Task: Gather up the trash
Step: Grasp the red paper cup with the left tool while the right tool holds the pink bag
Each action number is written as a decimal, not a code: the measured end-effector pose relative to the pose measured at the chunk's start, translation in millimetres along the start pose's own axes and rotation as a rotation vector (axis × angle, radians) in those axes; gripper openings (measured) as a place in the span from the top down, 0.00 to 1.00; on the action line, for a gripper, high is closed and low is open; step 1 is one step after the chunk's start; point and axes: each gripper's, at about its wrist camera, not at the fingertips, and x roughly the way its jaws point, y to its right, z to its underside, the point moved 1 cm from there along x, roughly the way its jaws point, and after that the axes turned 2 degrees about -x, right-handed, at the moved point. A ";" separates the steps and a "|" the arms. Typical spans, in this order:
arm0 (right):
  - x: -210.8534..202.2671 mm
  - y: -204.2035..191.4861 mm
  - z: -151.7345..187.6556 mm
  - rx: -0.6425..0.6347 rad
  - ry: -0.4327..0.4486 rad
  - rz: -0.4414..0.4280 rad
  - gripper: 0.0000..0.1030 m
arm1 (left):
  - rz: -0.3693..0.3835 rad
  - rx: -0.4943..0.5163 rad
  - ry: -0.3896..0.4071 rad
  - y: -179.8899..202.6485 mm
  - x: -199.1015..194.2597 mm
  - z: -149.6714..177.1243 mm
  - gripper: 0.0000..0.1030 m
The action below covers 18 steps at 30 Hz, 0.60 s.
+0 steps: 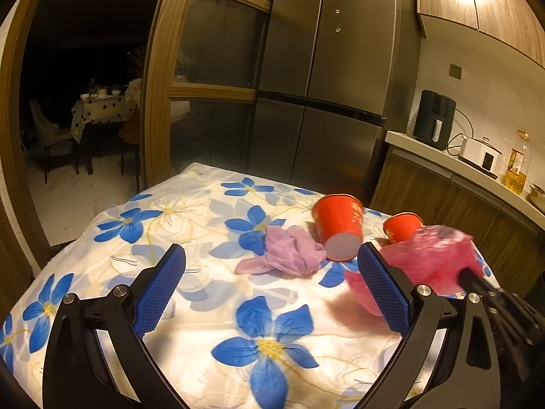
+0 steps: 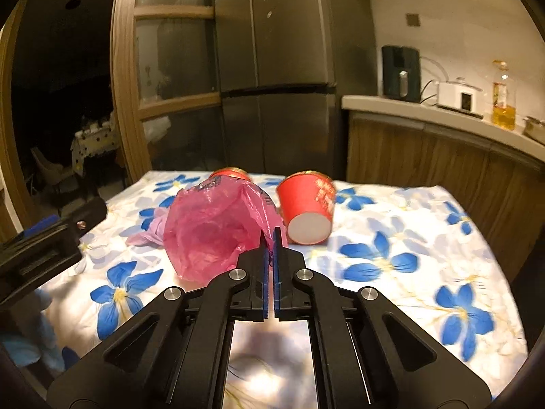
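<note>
While your right gripper [image 2: 271,238] pinches the flimsy pink plastic bag [image 2: 207,231] by its edge, your left gripper [image 1: 272,289] gapes empty; grip gathered film, not one slippery layer.

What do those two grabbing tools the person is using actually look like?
Both match. The left gripper and the right gripper each have a glossy black plastic frame with cut-out arms, joined by round silver bolts. Each finger carries a long, flat blue pad with a fine honeycomb grid texture. No cables or sleeves show.
</note>
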 end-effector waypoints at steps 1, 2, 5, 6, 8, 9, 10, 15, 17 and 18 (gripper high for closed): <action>-5.8 4.1 -0.4 0.011 0.007 0.003 0.98 | 0.006 0.005 0.003 3.4 -0.3 0.3 0.06; -12.1 10.0 -1.2 0.029 0.015 0.004 0.98 | 0.011 0.012 0.008 8.2 -0.2 0.9 0.06; -27.3 27.6 -1.3 0.078 0.040 0.013 0.98 | 0.039 0.016 -0.001 20.1 1.4 3.5 0.06; -29.9 32.4 -1.1 0.086 0.041 0.016 0.98 | 0.054 0.015 -0.006 25.1 2.0 4.7 0.06; -36.5 41.9 0.4 0.098 0.047 0.021 0.98 | 0.073 0.022 -0.008 34.6 2.1 6.8 0.06; -40.6 47.8 1.9 0.105 0.049 0.030 0.98 | 0.082 0.034 -0.009 42.0 2.4 7.9 0.06; -44.3 52.8 3.4 0.112 0.052 0.038 0.98 | 0.088 0.040 -0.008 47.0 2.6 8.5 0.06; -64.7 79.4 11.1 0.155 0.075 0.100 0.98 | 0.133 0.063 -0.010 81.1 10.4 11.3 0.06; -71.5 91.5 13.8 0.172 0.080 0.127 0.98 | 0.153 0.075 -0.012 98.1 15.6 12.0 0.06; -75.9 98.7 15.2 0.184 0.085 0.141 0.98 | 0.165 0.085 -0.014 109.1 19.8 12.3 0.06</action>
